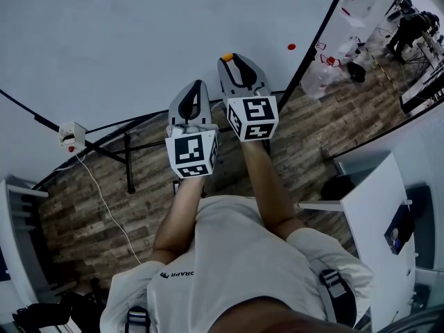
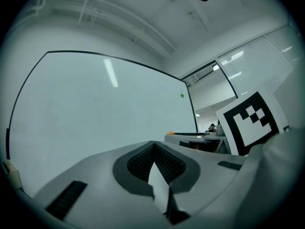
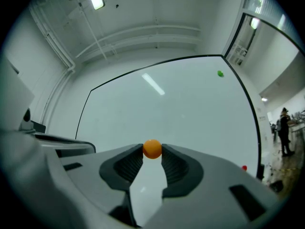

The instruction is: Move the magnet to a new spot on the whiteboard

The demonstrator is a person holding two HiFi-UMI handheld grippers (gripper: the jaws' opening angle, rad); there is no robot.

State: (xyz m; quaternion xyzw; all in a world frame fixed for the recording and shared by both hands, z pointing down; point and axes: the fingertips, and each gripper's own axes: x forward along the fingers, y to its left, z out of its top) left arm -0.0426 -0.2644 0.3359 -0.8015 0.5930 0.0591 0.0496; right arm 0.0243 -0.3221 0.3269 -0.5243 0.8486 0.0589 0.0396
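At the very tips of the right gripper (image 3: 152,152), clamped from both sides: the magnet (image 3: 152,148), a small orange rounded knob, up in front of the whiteboard (image 3: 167,109), roughly mid-width and low on the sheet from the right gripper view. Touching the board or just off it? Cannot tell from here.

Looks light, hard and smooth, probably a plastic shell, so little risk of crushing. Every chance, though, of squirting out of ribbed pads (image 3: 172,166) pinching a rounded surface so near their ends. Best held across the widest part, as now, and squarely. Expect a tug toward the board when close and a snap on contact. Better to lift clear, carry and set down than to drag across the surface. Weight no issue at all.

Outward now. Plenty of bare white all round, with wide open room to the left and above. Up toward the top right corner, a green magnet (image 3: 220,73). Down by the right-hand edge, a red magnet (image 3: 244,168), just inside the black frame (image 3: 251,113). Best to keep well apart from both, to avoid any pull between magnets. Best to stay inside the frame too, with nothing past that right edge but open room and floor (image 3: 279,185).

Over on the left, the left gripper (image 2: 152,146), tips closed together on nothing, parked beside its partner and short of the board, out of the way.
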